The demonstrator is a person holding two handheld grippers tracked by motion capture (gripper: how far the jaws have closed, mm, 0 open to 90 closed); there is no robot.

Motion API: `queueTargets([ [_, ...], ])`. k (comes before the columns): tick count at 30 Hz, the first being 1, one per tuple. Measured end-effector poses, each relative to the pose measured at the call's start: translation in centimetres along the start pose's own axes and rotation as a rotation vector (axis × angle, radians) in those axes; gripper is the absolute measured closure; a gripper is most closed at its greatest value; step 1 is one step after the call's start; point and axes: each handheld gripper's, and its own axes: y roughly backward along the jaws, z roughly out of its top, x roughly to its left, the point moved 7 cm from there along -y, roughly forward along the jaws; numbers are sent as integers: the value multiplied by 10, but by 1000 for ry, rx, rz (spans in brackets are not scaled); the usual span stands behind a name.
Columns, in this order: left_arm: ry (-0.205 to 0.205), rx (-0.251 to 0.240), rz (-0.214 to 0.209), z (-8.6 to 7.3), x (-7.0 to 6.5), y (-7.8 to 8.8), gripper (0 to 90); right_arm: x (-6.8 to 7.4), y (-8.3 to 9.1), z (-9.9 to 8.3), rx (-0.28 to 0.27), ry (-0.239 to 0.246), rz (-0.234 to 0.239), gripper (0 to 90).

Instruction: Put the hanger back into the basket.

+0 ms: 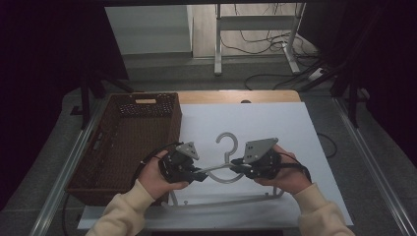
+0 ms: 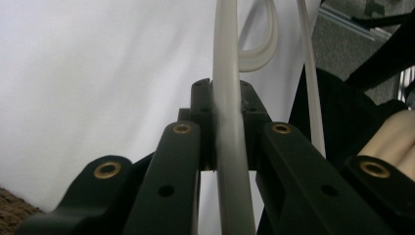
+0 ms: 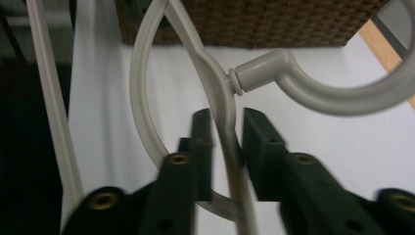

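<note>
A pale grey plastic clothes hanger with a curved hook (image 1: 227, 162) sits over the white sheet covering the tabletop (image 1: 295, 147), held between both hands near the person's edge. The left gripper (image 1: 200, 173) has its jaws clenched on the hanger's left shoulder bar, the bar running straight up between them in the left gripper view (image 2: 227, 122). The right gripper (image 1: 237, 167) holds the other shoulder just beside the neck; in its own view the bar (image 3: 226, 122) passes between the jaws, which look closed on it, though blur there makes the contact hard to confirm. The hanger's long axis runs left to right across the tabletop, hook pointing away from the person, the two grippers facing each other along it. A dark brown woven rectangular basket (image 1: 129, 142) stands just left of the left gripper (nearer that hand than the right), so any move toward it would probably lead with the left end.
</note>
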Motion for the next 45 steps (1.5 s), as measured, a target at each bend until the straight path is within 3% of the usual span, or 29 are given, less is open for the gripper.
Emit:
queueTargets([
  [3,5,-31,8,0,3,7,819,-6,8,3,-63,-36,-34,533],
  [5,14,-48,10,-1,4,12,819,-11,16,4,-124,-87,-52,435],
  [6,38,-69,11,-1,3,13,819,-14,20,3,-150,-123,-64,392],
  [10,61,-96,22,-4,6,21,818,-22,35,-6,-198,-216,-94,300],
  [21,107,-169,58,-10,18,49,818,-26,67,-34,-248,-330,-163,228],
  [24,124,-184,63,-16,23,56,818,-27,75,-45,-292,-380,-136,222],
  [33,176,-228,78,-36,42,83,818,-29,72,-90,-243,-474,-154,209],
  [45,246,-285,129,-61,70,120,818,-29,53,-109,-166,-504,-123,195],
])
